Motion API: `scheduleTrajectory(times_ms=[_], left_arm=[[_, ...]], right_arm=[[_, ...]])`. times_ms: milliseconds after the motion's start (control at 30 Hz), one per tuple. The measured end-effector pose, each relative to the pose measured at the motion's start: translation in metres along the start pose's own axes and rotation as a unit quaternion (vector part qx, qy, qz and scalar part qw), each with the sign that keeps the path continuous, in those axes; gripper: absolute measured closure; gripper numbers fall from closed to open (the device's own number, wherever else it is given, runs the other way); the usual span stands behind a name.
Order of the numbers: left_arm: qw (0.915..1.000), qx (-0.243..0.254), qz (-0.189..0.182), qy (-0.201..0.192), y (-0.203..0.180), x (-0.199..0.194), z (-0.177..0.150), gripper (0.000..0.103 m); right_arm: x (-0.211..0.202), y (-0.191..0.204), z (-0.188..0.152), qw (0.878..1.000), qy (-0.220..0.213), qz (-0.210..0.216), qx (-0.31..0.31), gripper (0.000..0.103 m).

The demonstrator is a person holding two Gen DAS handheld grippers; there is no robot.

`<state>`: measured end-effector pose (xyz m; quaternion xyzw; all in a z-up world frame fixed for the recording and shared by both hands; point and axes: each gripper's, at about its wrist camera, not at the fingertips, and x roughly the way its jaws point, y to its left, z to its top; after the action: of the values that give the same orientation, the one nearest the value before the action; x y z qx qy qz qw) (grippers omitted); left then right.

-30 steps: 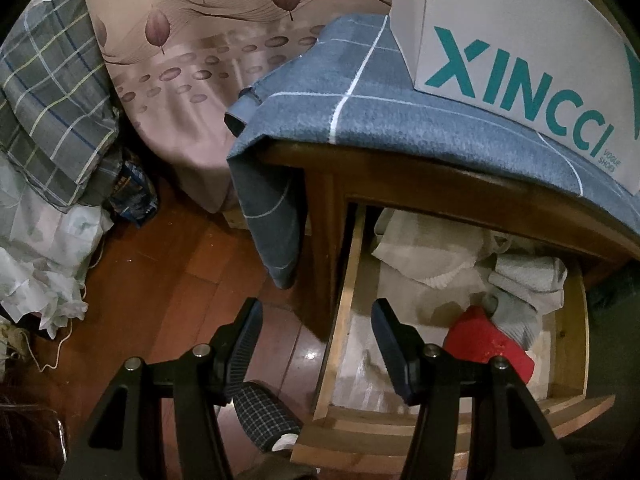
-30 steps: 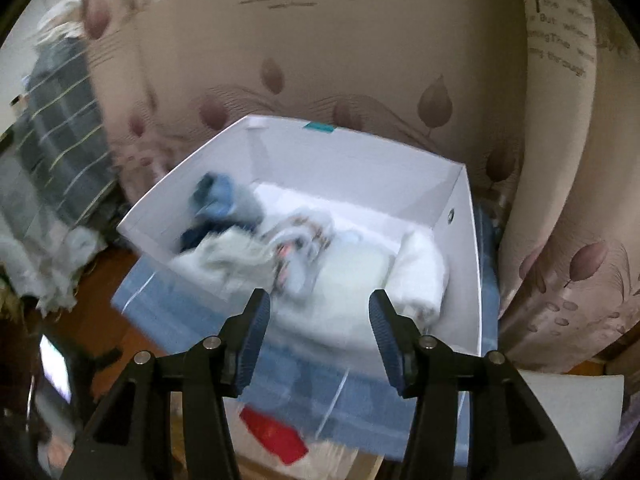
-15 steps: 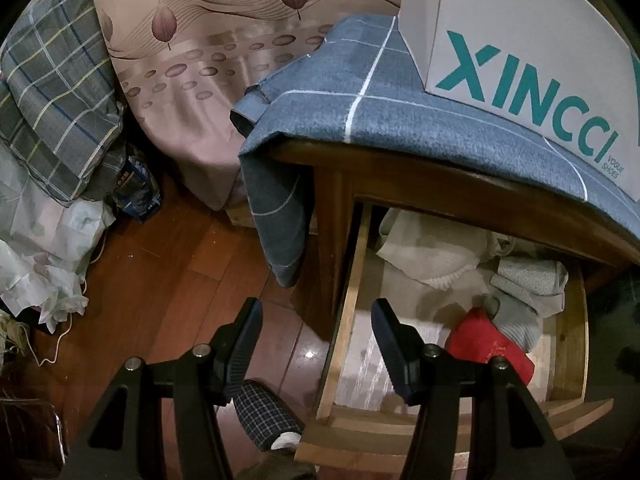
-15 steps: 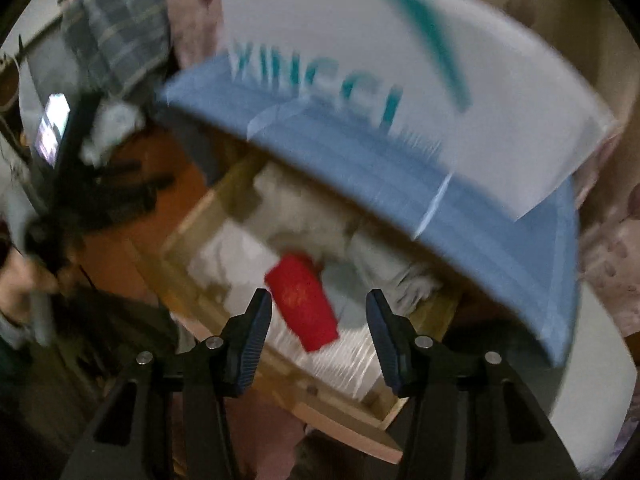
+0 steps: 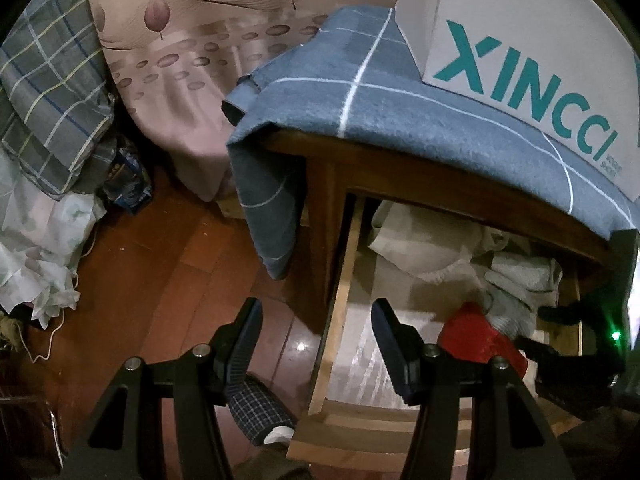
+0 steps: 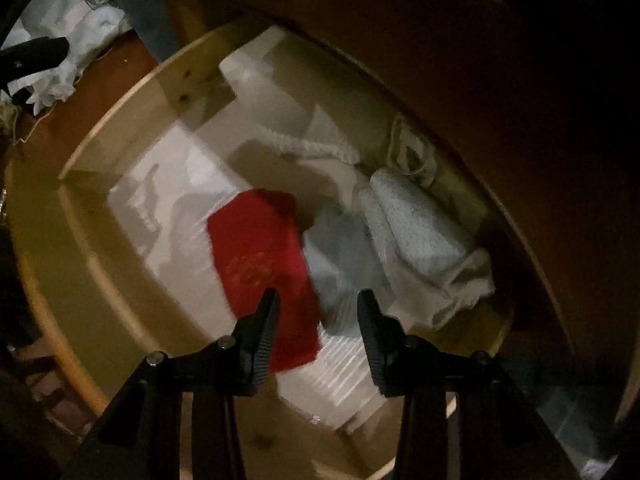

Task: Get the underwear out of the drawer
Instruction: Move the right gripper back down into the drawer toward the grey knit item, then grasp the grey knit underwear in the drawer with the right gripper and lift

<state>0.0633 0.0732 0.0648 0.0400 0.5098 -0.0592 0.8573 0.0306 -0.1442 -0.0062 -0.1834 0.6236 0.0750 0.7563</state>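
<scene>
The wooden drawer (image 6: 132, 108) stands pulled out with folded clothes on its white liner. A red underwear piece (image 6: 260, 256) lies in the middle, a grey one (image 6: 344, 248) beside it, and a pale speckled roll (image 6: 416, 224) to the right. My right gripper (image 6: 319, 296) hangs just above the red and grey pieces, jaws closing, pads touching neither. The left wrist view shows the red piece (image 5: 476, 336) with the right gripper's dark fingers (image 5: 560, 314) at the drawer's right end. My left gripper (image 5: 316, 308) is open over the drawer's left wall (image 5: 340, 292), holding nothing.
A white box with teal letters (image 5: 520, 40) sits on a blue checked cloth (image 5: 400, 112) over the table top above the drawer. A plaid slipper (image 5: 256, 408) rests on the wood floor. Plaid bedding (image 5: 44, 92) and white fabric pile up at left.
My right gripper dropped from over the white box on the table down into the open drawer, and its fingers drew closer together. The left gripper stayed put.
</scene>
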Motion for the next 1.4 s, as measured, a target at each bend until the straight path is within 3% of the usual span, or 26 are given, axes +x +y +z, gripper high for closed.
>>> scheduleTrajectory(times_ms=[167, 333, 700, 933, 1233, 1400], left_arm=[[1.0000, 0.000, -0.005, 0.002, -0.002, 0.001, 0.001, 0.045], [1.0000, -0.003, -0.008, 0.003, -0.001, 0.001, 0.001, 0.045], [0.9999, 0.000, -0.009, 0.013, -0.003, 0.004, 0.001, 0.045], [0.9998, 0.005, -0.009, 0.020, -0.004, 0.007, 0.000, 0.045], [0.9996, 0.010, -0.003, 0.026, -0.005, 0.013, -0.001, 0.045], [0.9996, 0.011, -0.002, 0.025, -0.007, 0.014, -0.002, 0.045]], right_arm=[[0.006, 0.007, 0.002, 0.999, -0.006, -0.025, -0.040, 0.066], [0.036, 0.019, -0.004, 0.995, 0.035, -0.052, -0.082, 0.073], [0.067, 0.003, 0.024, 0.996, 0.051, -0.029, -0.068, 0.072], [0.083, 0.003, 0.038, 0.994, 0.062, -0.022, -0.082, 0.060], [0.085, -0.002, 0.021, 0.996, 0.060, -0.005, -0.069, 0.055], [0.085, -0.003, 0.014, 0.995, 0.077, -0.008, -0.062, 0.063]])
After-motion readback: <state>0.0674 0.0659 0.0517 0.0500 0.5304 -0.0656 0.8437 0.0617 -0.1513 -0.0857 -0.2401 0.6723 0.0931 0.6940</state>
